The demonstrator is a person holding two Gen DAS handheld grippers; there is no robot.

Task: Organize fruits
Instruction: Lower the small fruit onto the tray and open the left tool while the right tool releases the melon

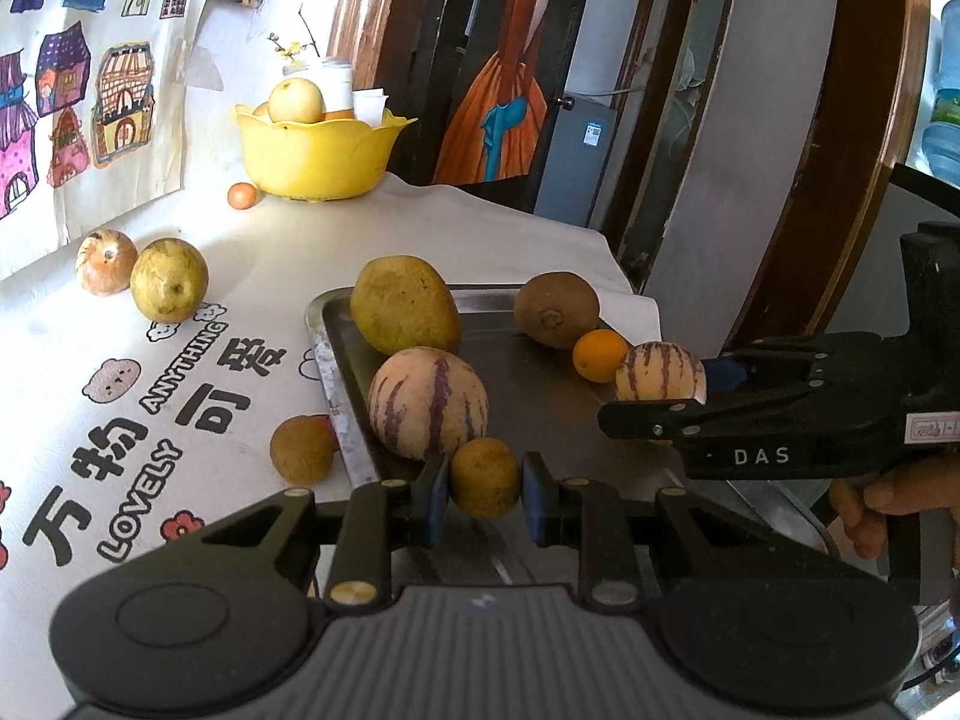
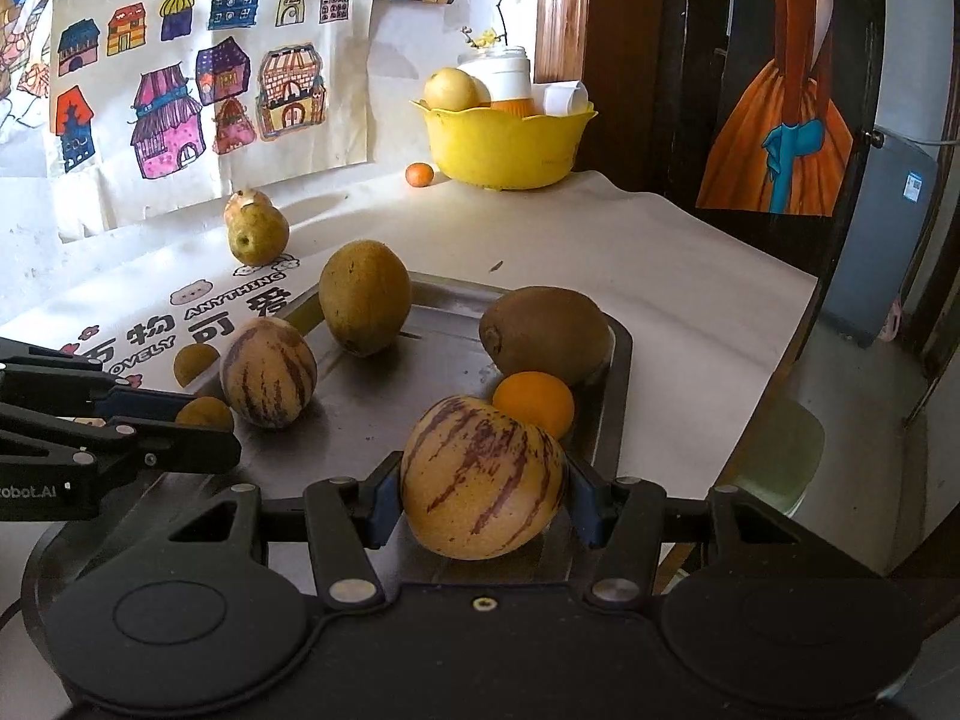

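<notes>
While bare tray [image 2: 456, 354] middle lies free, left tongs [image 1: 485, 489] pinch a small brown fruit [image 1: 485, 477]; right tongs [image 2: 483, 495] clasp a striped melon [image 2: 483, 477].

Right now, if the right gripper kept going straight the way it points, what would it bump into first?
Probably the small orange right behind the striped melon that the right gripper holds over the metal tray. The brown kiwi lies beyond it; depth is hard to judge.

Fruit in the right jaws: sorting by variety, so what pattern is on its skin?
Pale yellow with purple streaks; clearest in the right wrist view.
</notes>
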